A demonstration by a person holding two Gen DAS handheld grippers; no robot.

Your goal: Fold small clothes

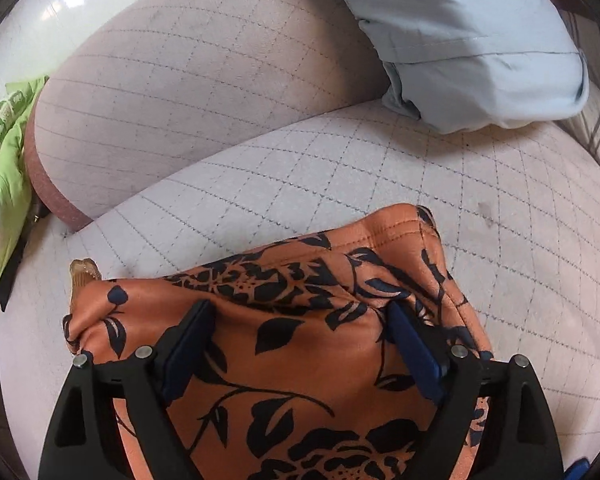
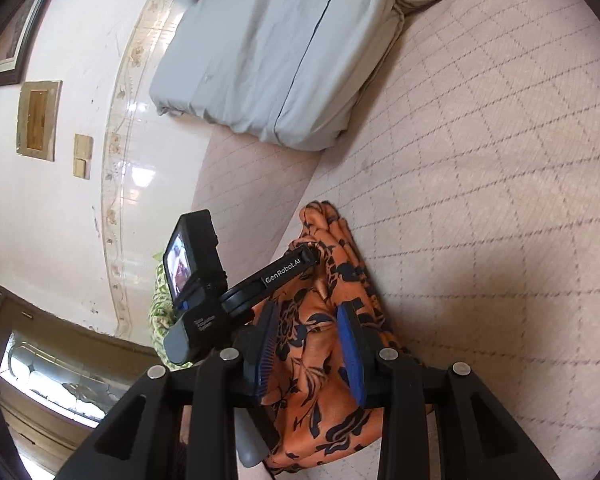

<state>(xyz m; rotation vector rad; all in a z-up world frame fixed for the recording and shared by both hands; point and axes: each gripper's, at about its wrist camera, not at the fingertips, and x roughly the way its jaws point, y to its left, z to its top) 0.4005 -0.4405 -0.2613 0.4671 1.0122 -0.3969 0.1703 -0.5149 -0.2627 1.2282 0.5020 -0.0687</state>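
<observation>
Left hand-held gripper (image 1: 300,320) and right hand-held gripper (image 2: 310,320), both spread wide, hover over orange black-floral satin garment (image 1: 300,360) on quilted beige sofa (image 1: 380,172).

An orange garment with a dark floral print (image 1: 300,344) is being supported by a pale quilted mattress (image 1: 500,240), stitched in a diamond grid. A light blue folded bedding bundle (image 1: 472,52) is being carried at the mattress's far end, well apart from the garment.
</observation>
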